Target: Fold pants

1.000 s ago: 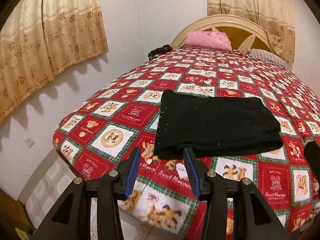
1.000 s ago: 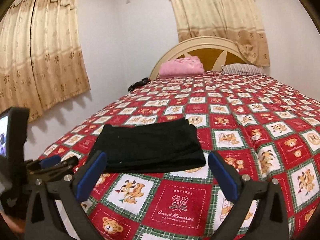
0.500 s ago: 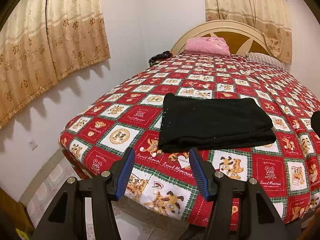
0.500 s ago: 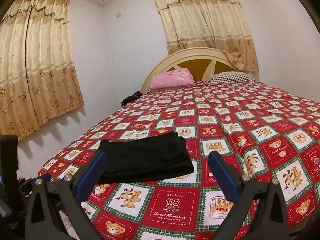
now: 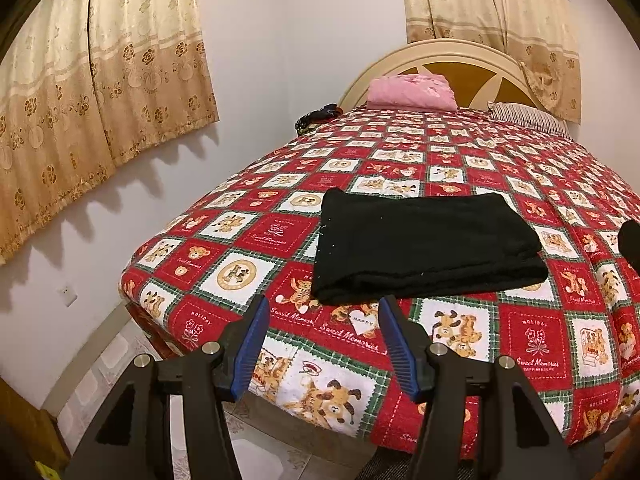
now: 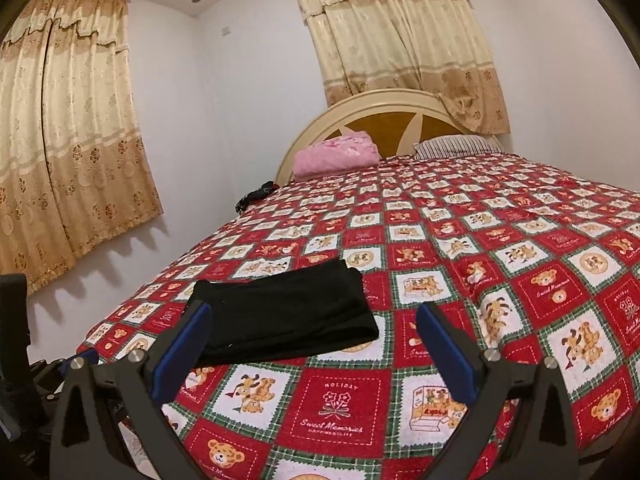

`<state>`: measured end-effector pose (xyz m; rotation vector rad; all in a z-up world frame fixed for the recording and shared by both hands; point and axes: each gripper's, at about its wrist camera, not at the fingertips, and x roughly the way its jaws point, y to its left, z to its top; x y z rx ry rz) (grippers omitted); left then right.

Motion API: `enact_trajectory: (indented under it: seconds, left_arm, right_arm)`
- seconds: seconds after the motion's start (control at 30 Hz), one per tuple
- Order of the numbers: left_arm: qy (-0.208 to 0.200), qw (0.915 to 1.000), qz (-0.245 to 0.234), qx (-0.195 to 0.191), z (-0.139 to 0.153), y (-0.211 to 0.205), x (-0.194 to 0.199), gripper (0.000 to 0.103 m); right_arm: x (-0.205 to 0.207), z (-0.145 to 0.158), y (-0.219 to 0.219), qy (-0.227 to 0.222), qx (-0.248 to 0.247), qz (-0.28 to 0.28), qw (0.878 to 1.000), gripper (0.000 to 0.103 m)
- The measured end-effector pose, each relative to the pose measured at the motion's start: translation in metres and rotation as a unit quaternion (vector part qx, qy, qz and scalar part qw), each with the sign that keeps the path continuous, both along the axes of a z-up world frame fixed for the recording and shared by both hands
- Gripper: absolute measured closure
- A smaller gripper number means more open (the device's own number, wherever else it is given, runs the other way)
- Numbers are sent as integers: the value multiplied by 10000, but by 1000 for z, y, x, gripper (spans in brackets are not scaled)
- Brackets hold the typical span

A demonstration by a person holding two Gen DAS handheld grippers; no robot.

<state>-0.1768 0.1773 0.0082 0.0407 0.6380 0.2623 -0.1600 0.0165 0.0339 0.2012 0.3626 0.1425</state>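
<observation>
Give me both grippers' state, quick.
Left gripper: open, empty, short of the folded black pants.
Right gripper: open wide, empty.

Each black tool [image 5: 322,312] [image 6: 314,320] carries blue ribbed pads and silver screws.

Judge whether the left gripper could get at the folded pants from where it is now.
Probably yes: the left gripper is open, empty and aimed at the pants, with only bare bedspread between them.
</observation>
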Motion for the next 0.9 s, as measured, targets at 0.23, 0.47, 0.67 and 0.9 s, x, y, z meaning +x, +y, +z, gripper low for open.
enact_trajectory:
  seconds: [0.23,0.47,0.67,0.9]
  left_arm:
    - [-2,10000,-2,0,0,0,-1,45]
    - [-40,10000,-6,-5,2,-2,-3,45]
    - [16,9999,9,-109,4,-1,-3,45]
    - [-71,9999,-25,-148,10,-2,-6,45]
  right_arm:
    - [-3,2,0,-29,-12,-2,10000,0]
    - [-3,5,-3,-54,-2,-6,10000,0]
    - [-4,6,-2,-56,-8,-12,10000,0]
    - [-5,7,-3,-103,-1,-8,9999,0]
